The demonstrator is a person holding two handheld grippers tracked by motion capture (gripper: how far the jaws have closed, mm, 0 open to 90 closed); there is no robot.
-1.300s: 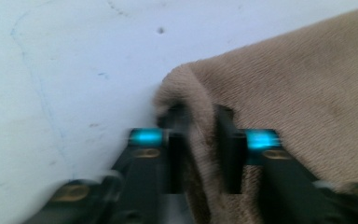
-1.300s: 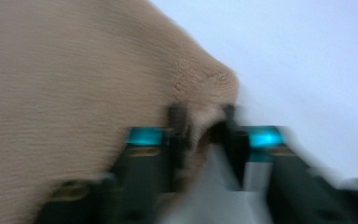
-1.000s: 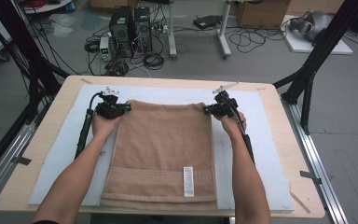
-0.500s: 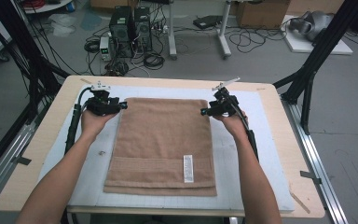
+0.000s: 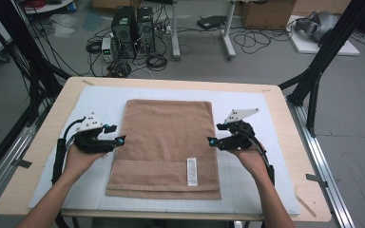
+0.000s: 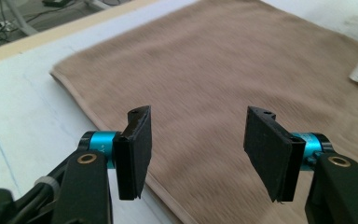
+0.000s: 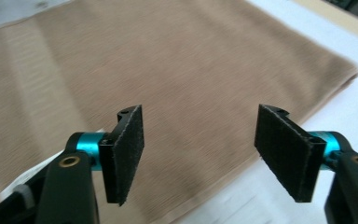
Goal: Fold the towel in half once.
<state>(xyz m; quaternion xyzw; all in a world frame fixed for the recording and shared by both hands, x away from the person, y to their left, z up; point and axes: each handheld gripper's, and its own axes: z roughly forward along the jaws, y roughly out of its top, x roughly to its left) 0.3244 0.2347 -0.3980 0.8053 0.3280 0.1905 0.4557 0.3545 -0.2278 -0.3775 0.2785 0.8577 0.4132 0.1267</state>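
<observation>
A brown towel [image 5: 166, 142] lies flat, folded, on the white mat [image 5: 252, 190], with a white label [image 5: 191, 171] near its front edge. My left gripper [image 5: 116, 134] hovers at the towel's left edge, about halfway along it. Its jaws have just been opening and stand open with nothing between them. My right gripper [image 5: 216, 134] mirrors it at the right edge, its jaws also just opened and empty. In the left gripper view the open gripper [image 6: 198, 149] looks over the towel [image 6: 205, 70]. In the right gripper view the gripper [image 7: 205, 154] stands above the towel's edge [image 7: 168, 60].
The mat covers most of a wooden table [image 5: 285, 118]. Black frame legs [image 5: 318, 71] stand at the table's right and left. Computers and cables [image 5: 133, 28] lie on the floor beyond the far edge.
Both grippers let go of the towel's far corners, opened, and drew back toward the person along its side edges. The towel stays flat.
</observation>
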